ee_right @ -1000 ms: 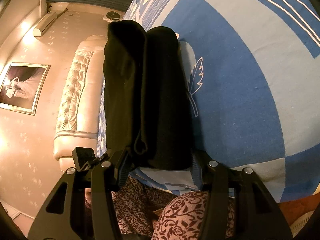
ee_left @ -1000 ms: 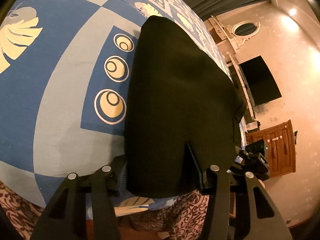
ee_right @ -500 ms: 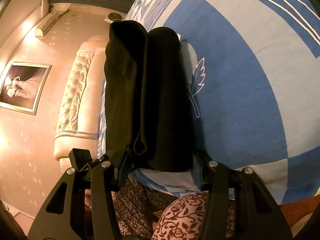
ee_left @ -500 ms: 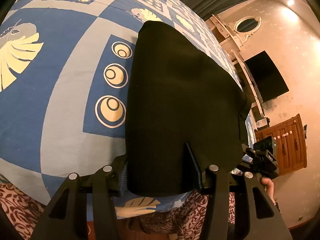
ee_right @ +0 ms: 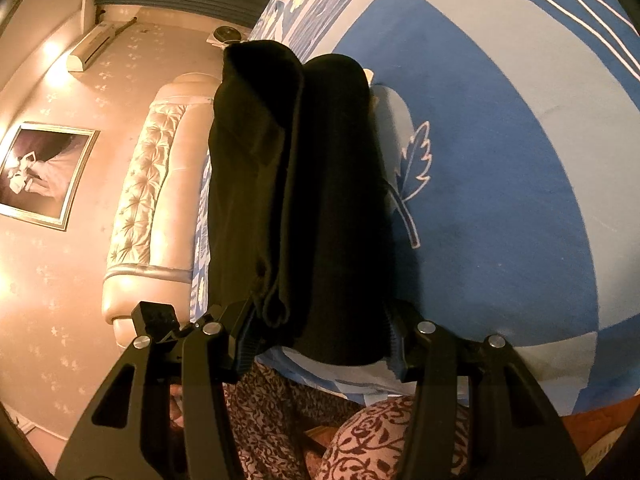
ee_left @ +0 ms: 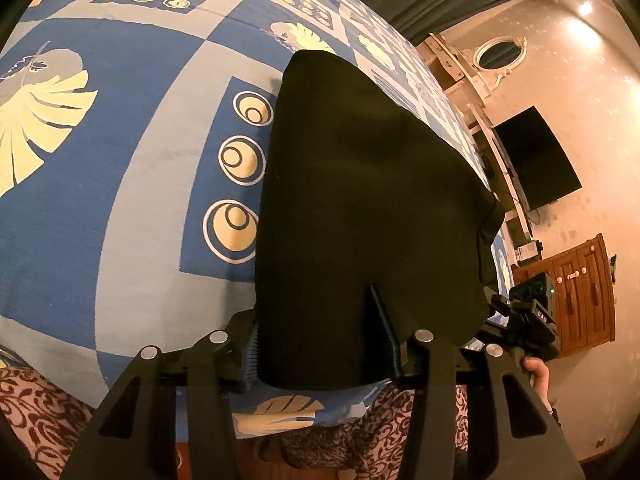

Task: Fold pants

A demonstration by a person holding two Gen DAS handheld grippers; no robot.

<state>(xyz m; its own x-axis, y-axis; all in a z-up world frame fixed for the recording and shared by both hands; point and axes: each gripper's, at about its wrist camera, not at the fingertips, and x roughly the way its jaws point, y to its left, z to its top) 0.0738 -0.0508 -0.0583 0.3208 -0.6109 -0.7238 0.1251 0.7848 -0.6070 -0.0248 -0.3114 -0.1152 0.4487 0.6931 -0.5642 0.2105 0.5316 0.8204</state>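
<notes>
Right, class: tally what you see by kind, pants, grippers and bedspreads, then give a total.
Pants: 1
Grippers: 2, the left gripper and the right gripper
Bedspread: 1
Total: 4

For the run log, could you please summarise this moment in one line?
black pants folded on bedspread | left gripper, right gripper: open around near edge
</notes>
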